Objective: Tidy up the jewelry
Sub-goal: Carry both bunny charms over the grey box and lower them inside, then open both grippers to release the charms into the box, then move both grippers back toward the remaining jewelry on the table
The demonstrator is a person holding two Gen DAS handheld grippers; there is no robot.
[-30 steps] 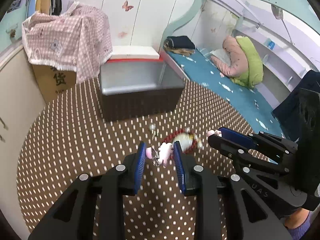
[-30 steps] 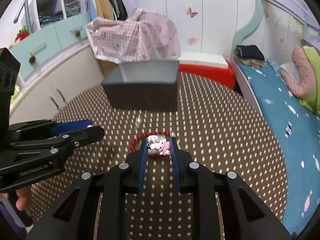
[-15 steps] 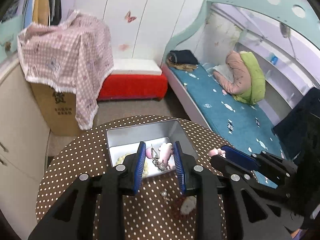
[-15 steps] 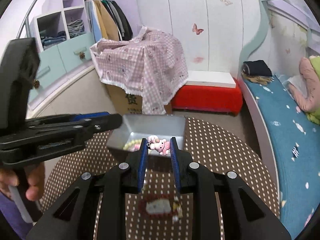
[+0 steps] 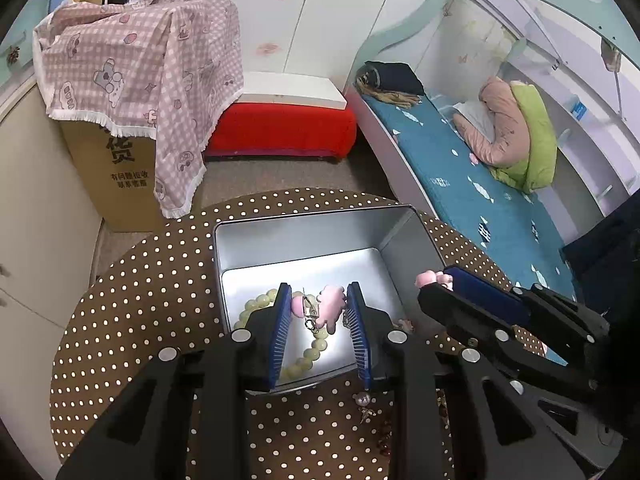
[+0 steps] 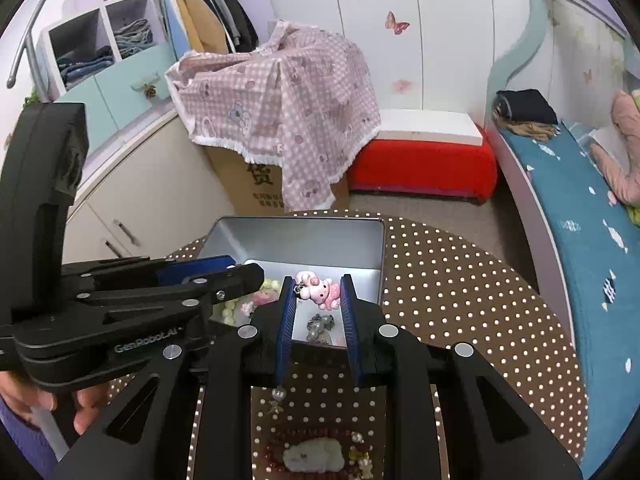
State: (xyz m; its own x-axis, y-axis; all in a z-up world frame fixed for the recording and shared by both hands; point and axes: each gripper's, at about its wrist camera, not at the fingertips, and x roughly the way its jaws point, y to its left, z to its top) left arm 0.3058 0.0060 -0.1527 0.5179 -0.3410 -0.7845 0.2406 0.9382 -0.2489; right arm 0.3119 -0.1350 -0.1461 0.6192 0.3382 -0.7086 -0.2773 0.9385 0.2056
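A silver tin box stands open on the round polka-dot table. My left gripper is shut on a pink charm keychain and holds it above the box, over a pale green bead bracelet lying inside. My right gripper is shut on a pink bunny charm, also above the box, over a small metal trinket. The right gripper also shows in the left wrist view.
A pearl earring and a red bracelet around a white charm lie on the table in front of the box. A cloth-covered cardboard box, a red bench and a bed stand beyond.
Both grippers have risen from the table with their charms and moved forward over the open box. The red bracelet stays on the table.
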